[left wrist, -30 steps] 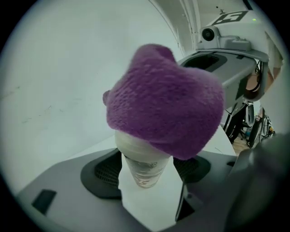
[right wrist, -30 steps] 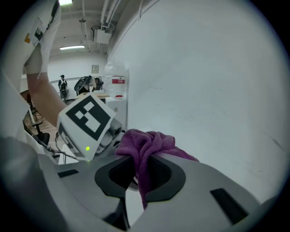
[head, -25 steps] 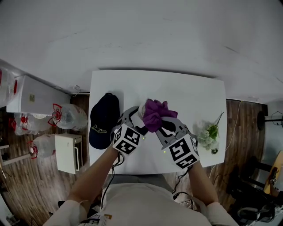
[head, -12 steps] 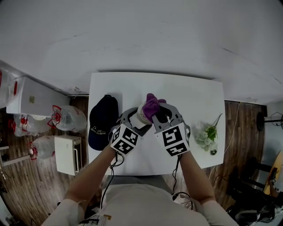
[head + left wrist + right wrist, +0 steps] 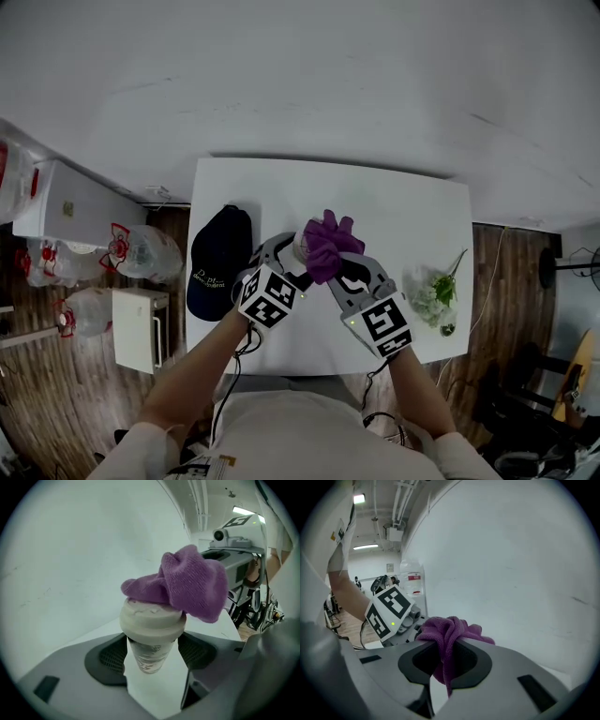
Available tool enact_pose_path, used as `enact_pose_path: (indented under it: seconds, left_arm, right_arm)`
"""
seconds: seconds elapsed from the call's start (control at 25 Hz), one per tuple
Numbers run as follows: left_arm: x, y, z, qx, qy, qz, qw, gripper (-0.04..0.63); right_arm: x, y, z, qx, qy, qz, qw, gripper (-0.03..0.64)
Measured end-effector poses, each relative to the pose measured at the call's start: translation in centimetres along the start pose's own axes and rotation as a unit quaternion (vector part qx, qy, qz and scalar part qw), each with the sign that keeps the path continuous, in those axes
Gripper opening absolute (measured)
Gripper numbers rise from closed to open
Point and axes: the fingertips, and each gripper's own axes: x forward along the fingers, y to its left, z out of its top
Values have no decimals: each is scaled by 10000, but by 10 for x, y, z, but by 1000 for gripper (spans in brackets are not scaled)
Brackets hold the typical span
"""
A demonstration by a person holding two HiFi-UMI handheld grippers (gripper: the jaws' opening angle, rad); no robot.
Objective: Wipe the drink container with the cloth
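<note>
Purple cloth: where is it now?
Head view, middle of the table: the cloth is pinched in the right gripper and draped over the cup the left gripper holds, right of the cap.

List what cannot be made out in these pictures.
Lid top of the pale lidded drink cup: covered by the purple towelling cloth, left gripper view.
Print on the cup's side: blurred, left gripper view.
Lettering on the dark navy cap: too small, head view.

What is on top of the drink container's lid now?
The purple cloth, pinched in the right gripper, sits on the lid of the drink container held by the left gripper. Most of the lid's top is covered; its rim shows.
</note>
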Motion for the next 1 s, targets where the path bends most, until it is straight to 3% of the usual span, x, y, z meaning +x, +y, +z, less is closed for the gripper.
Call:
enact_pose_path:
  seconds: [0.16,0.24,0.32,0.56,0.68,0.84,1.0]
  left_arm:
    - [0,2,0,-136,-57,84,9999,353]
    - [0,0,-2,-172,-37,109,9998,352]
    - [0,-1,-2,-155,-6,106,9998,352]
    - [1,1,-1,-220,-1,117,9997,353]
    - [2,1,-1,-194,-10,132,9997,353]
    - [2,0,-1,-150,-3,112,9998,353]
    - [1,-1,-3,-234,43,97,9997,353]
  right_arm:
    - [-8,-49,-7,-10,156,-838,9964,81]
    - [-1,-66,-12,151,294,-982,9946,81]
    - [11,-64,-5,143,276,-890,9955,81]
    - [44,-27,25,-805,340,-787,9931,81]
    - [42,-4,22,-1060,445,-460,9923,81]
    - [21,26,8,-1075,533,307,9923,81]
    - [-1,19,-8,-858,782,367,9926,81]
